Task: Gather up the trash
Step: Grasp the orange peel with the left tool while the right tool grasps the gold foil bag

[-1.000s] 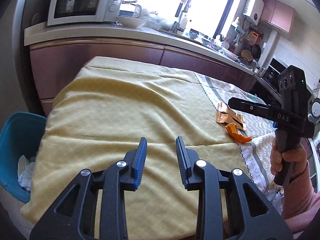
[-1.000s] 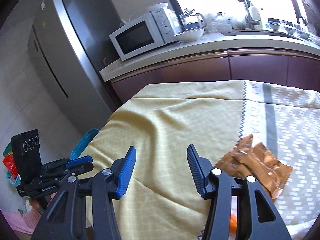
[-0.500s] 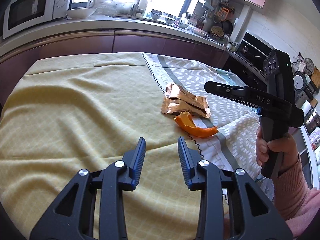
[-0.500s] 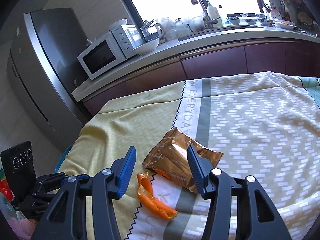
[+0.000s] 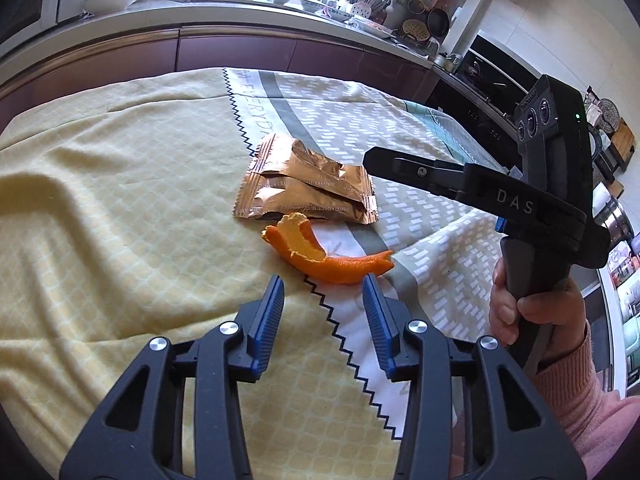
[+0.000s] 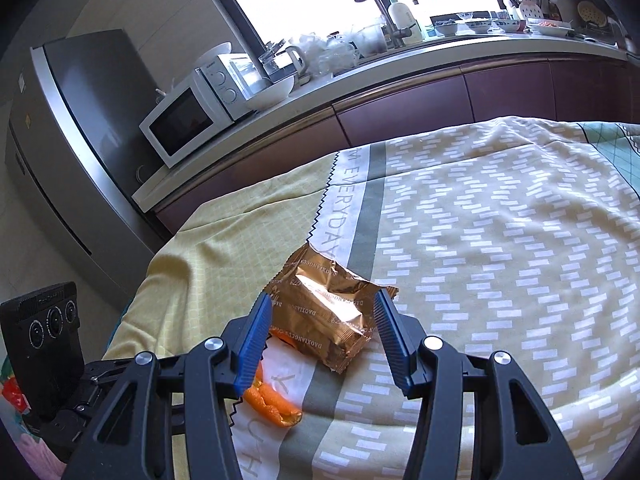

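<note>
In the left wrist view, the left gripper [image 5: 323, 284] hangs above the tablecloth [image 5: 120, 216] with its blue-padded jaws spreading apart and nothing between them. Just ahead of the fingertips lies a curled strip of orange peel [image 5: 328, 254], resting where the cloth's yellow part meets its white zigzag-edged band. Just beyond the peel, touching or nearly touching its upturned end, lies a crumpled copper-coloured foil snack wrapper [image 5: 308, 188]. To the right of the wrapper the right gripper [image 5: 372, 160] reaches in from the side, held by a hand [image 5: 532, 312] in a pink knitted sleeve [image 5: 592, 400]; only one black finger shows from here, its tip above the wrapper's right end. A kitchen counter [image 5: 240, 12] runs behind the table.

In the right wrist view, the right gripper [image 6: 323, 304] points down at the wrapper [image 6: 336, 316]. Its jaws stand apart, released, one on each side of the wrapper; whether the pads touch the foil I cannot tell. The orange peel [image 6: 272, 402] lies nearer the camera than the wrapper, partly hidden by the left-hand finger. The left gripper's camera housing [image 6: 44, 332] shows at the lower left edge. Behind the wrapper, beyond the table, a white microwave [image 6: 192, 116] stands on the counter beside a grey refrigerator [image 6: 80, 128].
</note>
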A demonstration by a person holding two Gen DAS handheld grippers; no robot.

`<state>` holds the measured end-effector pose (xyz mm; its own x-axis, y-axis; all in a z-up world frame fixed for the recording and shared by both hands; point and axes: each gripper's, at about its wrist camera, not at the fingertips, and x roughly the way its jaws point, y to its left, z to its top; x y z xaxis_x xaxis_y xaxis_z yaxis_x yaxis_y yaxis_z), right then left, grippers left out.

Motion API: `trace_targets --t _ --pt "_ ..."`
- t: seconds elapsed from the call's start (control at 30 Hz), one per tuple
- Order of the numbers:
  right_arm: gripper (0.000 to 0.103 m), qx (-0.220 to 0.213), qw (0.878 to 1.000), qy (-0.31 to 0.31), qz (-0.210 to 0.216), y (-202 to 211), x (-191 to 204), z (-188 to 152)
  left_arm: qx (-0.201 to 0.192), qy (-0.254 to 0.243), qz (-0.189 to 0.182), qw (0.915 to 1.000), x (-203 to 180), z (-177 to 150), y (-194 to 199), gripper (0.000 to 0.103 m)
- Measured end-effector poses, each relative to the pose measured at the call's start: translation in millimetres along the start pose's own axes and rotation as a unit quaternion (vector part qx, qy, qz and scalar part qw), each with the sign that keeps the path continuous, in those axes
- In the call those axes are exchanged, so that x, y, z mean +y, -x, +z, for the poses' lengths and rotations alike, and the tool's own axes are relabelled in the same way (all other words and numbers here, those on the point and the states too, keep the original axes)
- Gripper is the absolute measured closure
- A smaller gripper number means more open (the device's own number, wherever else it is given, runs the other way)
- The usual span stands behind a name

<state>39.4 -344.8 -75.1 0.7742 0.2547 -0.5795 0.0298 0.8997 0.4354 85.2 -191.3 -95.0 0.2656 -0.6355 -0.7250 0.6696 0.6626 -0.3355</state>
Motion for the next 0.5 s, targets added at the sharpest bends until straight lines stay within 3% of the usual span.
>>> trace_targets --t 0.3,0.5 --pt "0.052 -0.002 1.0 -0.009 0.007 3.3 -9.8 -2.9 0.016 0.031 0.0 0.9994 4.4 14.9 -22.7 0.059" --pt "0.052 -0.001 1.0 -0.01 0.012 2.4 -12.5 -3.7 0.022 0.046 -0.003 0.9987 7.7 21.1 -28.7 0.067"
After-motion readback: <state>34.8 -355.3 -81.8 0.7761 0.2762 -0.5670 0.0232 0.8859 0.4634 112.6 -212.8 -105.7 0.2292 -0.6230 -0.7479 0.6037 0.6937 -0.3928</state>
